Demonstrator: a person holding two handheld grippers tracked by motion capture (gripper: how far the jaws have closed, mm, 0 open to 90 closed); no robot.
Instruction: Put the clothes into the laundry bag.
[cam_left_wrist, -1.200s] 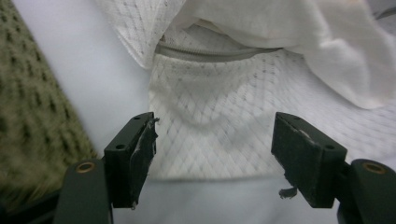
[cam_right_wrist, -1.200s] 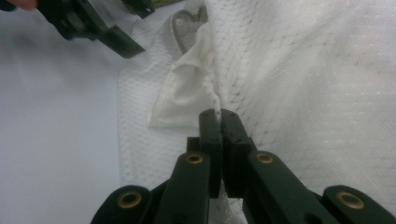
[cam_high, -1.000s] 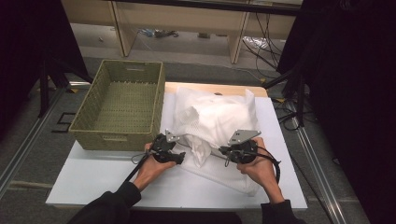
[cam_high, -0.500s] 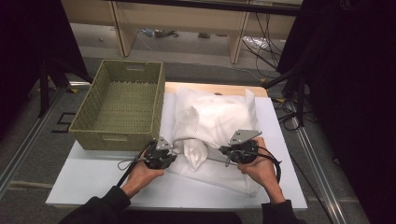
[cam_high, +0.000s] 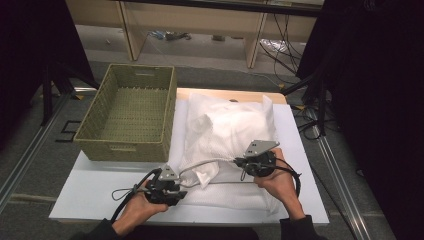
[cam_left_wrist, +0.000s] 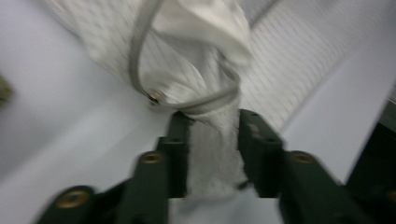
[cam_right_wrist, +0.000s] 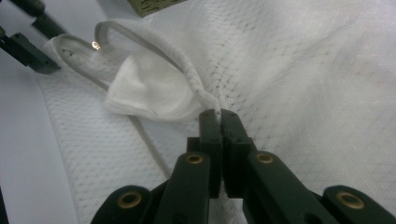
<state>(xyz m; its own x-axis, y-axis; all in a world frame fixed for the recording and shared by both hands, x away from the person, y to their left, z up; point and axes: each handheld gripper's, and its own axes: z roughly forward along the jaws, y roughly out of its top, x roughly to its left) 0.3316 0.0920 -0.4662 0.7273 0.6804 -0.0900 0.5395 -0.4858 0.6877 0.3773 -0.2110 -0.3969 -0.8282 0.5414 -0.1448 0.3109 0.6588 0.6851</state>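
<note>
From above, a person is working two claws at the near edge of a white surface (cam_high: 90, 195), where a white mesh laundry bag (cam_high: 227, 130) is lying beside an empty woven basket (cam_high: 131, 112). The left claw (cam_high: 181, 189) is sitting at the bag's near left corner; the right claw (cam_high: 240, 164) is resting on the bag's near side, with a grey zipper band (cam_high: 207, 162) arching between them.

Along the left claw (cam_left_wrist: 212, 119), the jaws are standing apart, a strip of mesh lying between them, the band just past the tips.

Along the right claw (cam_right_wrist: 218, 114), the jaws are pressing together, pinching the band's end against the mesh.
</note>
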